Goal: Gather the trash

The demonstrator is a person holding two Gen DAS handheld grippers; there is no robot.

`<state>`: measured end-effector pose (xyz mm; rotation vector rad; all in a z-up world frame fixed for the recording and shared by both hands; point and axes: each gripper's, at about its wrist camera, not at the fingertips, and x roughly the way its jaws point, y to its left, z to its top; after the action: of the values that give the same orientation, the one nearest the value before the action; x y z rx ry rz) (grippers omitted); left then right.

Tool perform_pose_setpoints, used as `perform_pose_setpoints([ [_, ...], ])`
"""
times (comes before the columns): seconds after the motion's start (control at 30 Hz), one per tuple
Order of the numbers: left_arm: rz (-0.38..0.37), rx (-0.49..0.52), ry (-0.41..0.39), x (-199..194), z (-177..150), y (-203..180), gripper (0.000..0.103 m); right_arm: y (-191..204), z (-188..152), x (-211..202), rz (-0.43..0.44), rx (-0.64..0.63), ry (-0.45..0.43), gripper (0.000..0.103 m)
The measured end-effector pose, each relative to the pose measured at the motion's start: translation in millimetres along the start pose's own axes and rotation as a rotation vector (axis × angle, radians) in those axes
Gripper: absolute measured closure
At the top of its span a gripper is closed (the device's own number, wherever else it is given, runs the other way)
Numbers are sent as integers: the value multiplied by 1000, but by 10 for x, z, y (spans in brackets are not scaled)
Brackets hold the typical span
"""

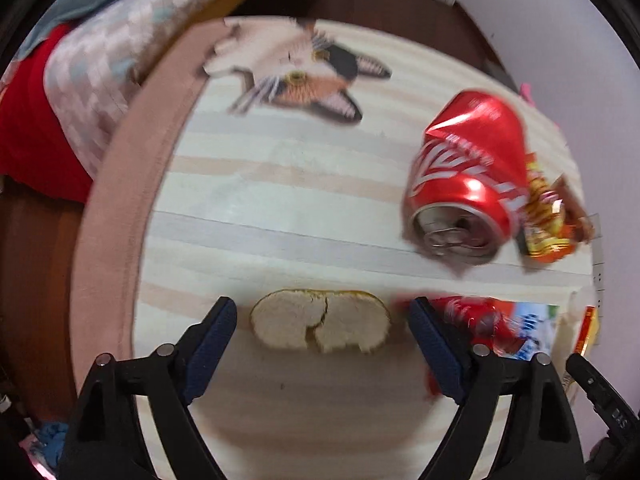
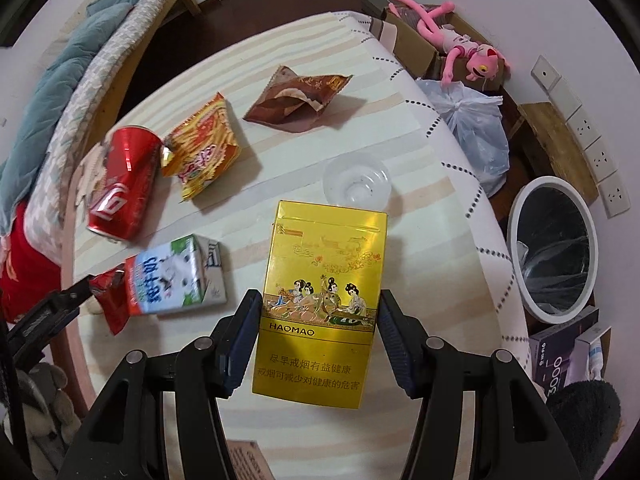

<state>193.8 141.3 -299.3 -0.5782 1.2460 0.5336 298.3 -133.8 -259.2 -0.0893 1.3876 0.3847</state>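
My right gripper (image 2: 318, 322) is shut on a yellow cigarette box (image 2: 320, 304) and holds it over the striped table (image 2: 432, 280). My left gripper (image 1: 322, 312) is open, its fingers either side of a pale piece of peel (image 1: 320, 326) lying on the table. A dented red cola can (image 1: 468, 172) lies on its side ahead right of it; it also shows in the right wrist view (image 2: 120, 184). An orange snack wrapper (image 2: 204, 146), a brown wrapper (image 2: 298, 98), a milk carton (image 2: 176, 276), a red wrapper (image 2: 110, 296) and a clear plastic cup (image 2: 356, 182) lie on the table.
A white trash bin (image 2: 554, 246) with a black liner stands on the floor right of the table. A tied plastic bag (image 2: 476, 128) and a cardboard box with a pink plush toy (image 2: 460, 44) sit behind it. A bed with blankets (image 2: 60, 92) runs along the left.
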Motion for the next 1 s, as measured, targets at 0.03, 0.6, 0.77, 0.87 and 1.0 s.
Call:
perform_pose_setpoints([
  [0.03,16,5,-12,-2,-4,-8,31,10,4,23,-2,-1,4,43],
  [0.6,117,94,-166,-887,-906,-178,83,-8,-365,-366,50,-105,-38,43],
  [0.77,54,184,-257,-1411,-983,-677,83,-117,-457,-857,100,-140,-107,44],
  [0.87,0,258,-314,-1709,-1029,-1131,83,-320,-483,-1217,130,-141,-157,44],
  [1.0,-89,361,-345,-1938,-1120,-1825,83,-829,-477,-1651,145,-100,-215,44],
])
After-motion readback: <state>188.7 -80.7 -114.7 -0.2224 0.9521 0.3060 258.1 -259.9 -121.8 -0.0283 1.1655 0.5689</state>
